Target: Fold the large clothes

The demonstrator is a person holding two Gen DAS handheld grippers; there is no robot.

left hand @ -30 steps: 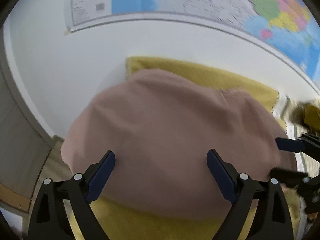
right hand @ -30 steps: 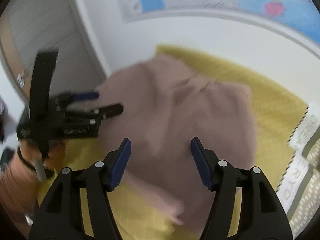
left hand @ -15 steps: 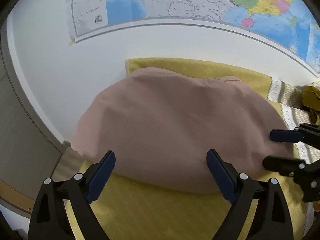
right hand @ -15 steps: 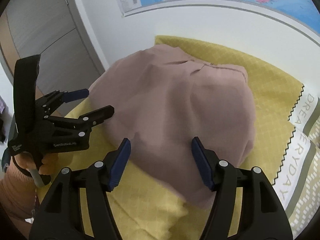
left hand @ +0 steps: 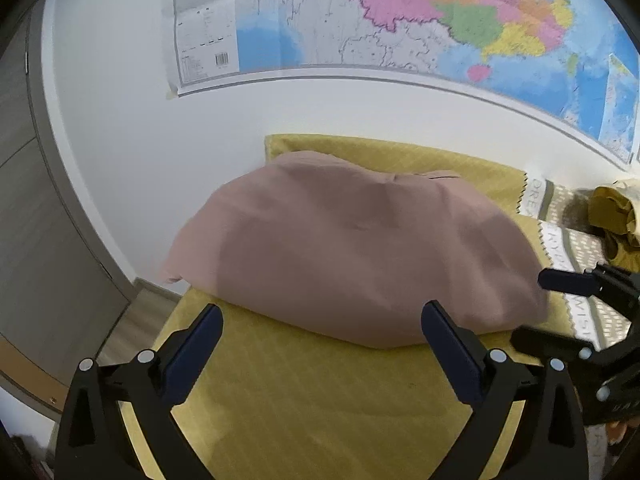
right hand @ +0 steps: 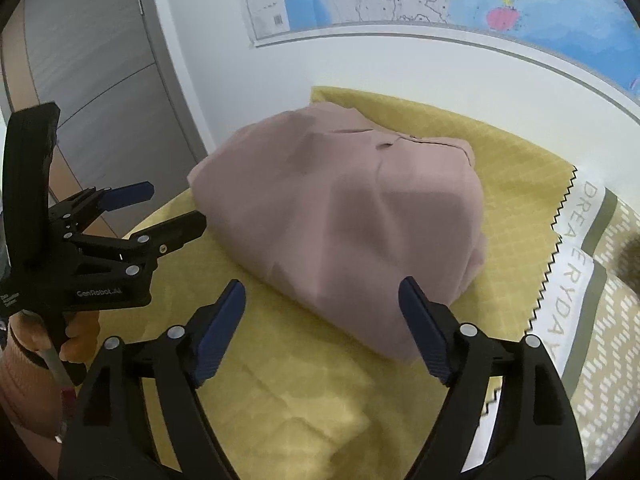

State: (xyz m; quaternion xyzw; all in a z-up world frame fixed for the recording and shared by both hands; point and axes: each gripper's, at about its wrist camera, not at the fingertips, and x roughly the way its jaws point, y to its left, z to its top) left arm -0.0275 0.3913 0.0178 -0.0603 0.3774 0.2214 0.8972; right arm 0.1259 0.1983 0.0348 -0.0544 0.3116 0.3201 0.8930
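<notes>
Pink garment (left hand: 360,256) folded, lying just beyond both grippers, none touching it.
L gripper (left hand: 320,336) & R gripper (right hand: 322,312) both spread wide, empty; bare yellow sheet (left hand: 320,400) on near side, wall (left hand: 160,152) close behind far edge.

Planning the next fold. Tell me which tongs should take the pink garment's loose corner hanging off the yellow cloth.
Left. The loose corner of the garment lies on the left tongs' side; the right tongs face its opposite end. Both are open and empty.
</notes>
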